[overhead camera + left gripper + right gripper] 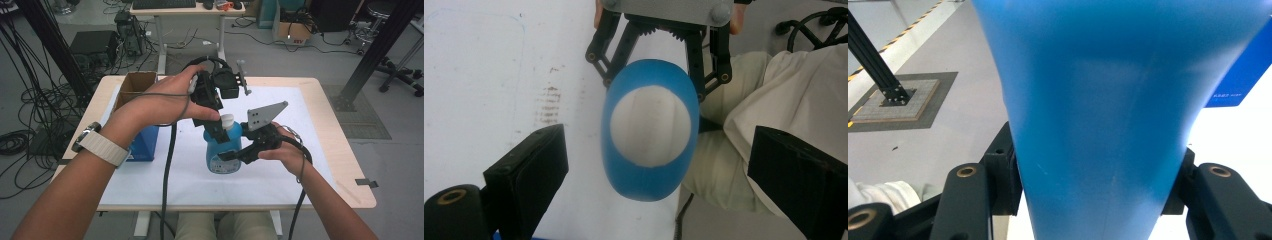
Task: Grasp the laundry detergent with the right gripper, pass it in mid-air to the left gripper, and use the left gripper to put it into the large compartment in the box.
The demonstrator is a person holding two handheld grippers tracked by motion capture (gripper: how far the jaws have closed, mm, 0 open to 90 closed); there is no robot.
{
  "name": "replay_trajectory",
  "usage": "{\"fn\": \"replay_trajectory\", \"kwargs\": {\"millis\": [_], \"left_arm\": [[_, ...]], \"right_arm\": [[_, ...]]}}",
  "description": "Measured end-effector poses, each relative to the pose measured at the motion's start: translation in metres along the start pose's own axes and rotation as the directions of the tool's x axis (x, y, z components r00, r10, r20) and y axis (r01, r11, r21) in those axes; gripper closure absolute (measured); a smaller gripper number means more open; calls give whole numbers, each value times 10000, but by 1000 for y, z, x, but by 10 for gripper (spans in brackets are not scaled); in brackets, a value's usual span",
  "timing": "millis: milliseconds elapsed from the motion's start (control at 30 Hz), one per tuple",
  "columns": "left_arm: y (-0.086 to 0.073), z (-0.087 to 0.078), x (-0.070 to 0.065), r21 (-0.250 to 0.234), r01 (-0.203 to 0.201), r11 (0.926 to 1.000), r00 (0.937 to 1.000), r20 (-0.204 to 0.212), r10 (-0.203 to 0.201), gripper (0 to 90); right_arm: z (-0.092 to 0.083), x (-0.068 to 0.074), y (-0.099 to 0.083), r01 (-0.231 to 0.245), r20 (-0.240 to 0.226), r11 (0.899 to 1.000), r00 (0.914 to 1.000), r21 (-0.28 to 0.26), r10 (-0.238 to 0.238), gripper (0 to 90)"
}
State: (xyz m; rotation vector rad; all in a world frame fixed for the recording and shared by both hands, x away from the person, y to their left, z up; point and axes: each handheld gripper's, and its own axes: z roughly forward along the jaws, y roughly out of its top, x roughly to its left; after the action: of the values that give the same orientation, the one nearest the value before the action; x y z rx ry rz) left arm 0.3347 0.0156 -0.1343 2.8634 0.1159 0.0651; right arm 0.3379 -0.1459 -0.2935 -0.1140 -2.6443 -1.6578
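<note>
Right gripper (pixel 235 155) clamps the blue bottle (pixel 223 150) at its body, jaws pressed on both flanks per the right gripper view, bottle (pixel 1098 120) upright on the white mat (pixel 280 175) near table centre. Left gripper (pixel 216 131) sits directly over the bottle's white cap (pixel 227 120); in the left gripper view its jaws stand wide apart, one each side of the cap (pixel 650 125), nothing between the pads yet. We judge the step as cap removal: we keep the right grip firm and low so the bottle can't spin, centre the left jaws on the cap, descend w/o tilting, close squarely on the cap sides, then twist about the bottle's vertical axis. Avoid side load; the bottle is tall and could tip. Blue box (pixel 145 142) and cardboard box (pixel 135 82) stand to the left, well apart from the work. Hard to make out: cap type (screw vs. flip) is not readable, the label text is too small, and the left hand (pixel 160 100) covers much of that gripper's body in the high view.
</note>
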Motion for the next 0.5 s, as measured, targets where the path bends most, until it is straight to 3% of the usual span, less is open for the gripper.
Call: {"fn": "replay_trajectory", "kwargs": {"millis": [500], "left_arm": [[0,3,0,-16,-82,10000,10000,-32,82,95]], "right_arm": [[0,0,1,44,-152,10000,9999,40,-43,431]]}}
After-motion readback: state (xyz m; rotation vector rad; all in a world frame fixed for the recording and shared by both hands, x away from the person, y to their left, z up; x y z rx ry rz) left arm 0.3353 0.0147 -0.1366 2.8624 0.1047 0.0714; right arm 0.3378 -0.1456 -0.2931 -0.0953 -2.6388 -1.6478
